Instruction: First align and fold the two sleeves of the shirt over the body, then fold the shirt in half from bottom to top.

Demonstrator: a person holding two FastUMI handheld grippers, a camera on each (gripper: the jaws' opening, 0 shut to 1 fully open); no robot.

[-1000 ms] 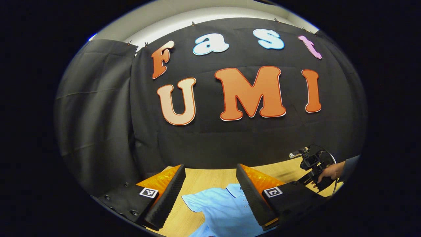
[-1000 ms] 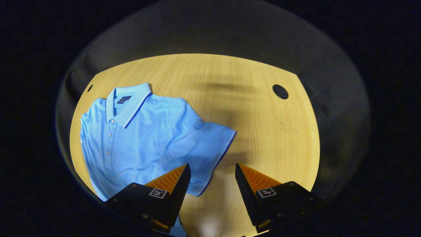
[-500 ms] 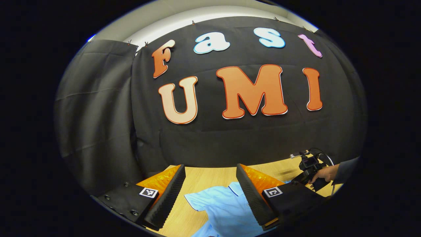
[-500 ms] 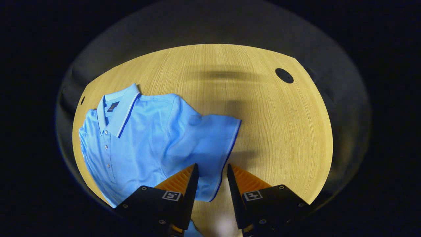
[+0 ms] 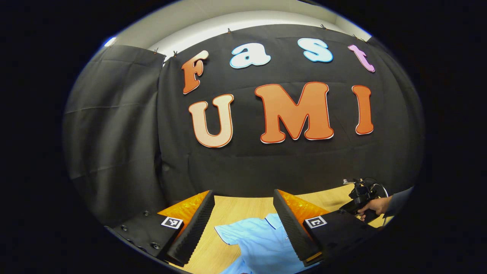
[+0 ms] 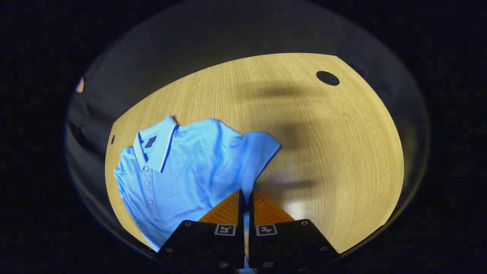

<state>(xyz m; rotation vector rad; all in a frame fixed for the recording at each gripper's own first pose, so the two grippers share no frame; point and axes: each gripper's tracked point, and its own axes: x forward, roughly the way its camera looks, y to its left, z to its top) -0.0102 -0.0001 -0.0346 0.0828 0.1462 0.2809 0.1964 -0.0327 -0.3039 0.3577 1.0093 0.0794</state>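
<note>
Right gripper view: the right tool [image 6: 245, 198] stands with its two fingers [image 6: 228, 203] pressed almost together, a thin strip of light-blue cloth showing in the slit between them; they pinch the hem of the shirt's near sleeve [image 6: 262, 152], whose dark-trimmed edge runs down into the tips. The light-blue polo shirt [image 6: 182, 171] lies front up on the wooden desk [image 6: 342, 152], towards the left part of the desk as seen here, its collar [image 6: 156, 146] pointing to the upper left and its row of buttons [image 6: 149, 192] running down the placket. A dark label sits inside the collar. The gripped sleeve is drawn into soft folds beside the body of the shirt. A round dark hole [image 6: 328, 78] marks the far right part of the desk, well apart from the shirt; a smaller one [image 6: 112, 139] lies just beside the collar, at the desk's left edge.

Left gripper view: the left tool [image 5: 243, 211] is held above the desk [image 5: 236, 209] with its fingers spread wide and nothing between them; the other sleeve [image 5: 232, 232] and collar of the shirt [image 5: 262, 243] lie below, seen through the gap. At far right a hand [image 5: 374, 205] with a dark sleeve holds the right tool [image 5: 359, 198], low over the desk
</note>
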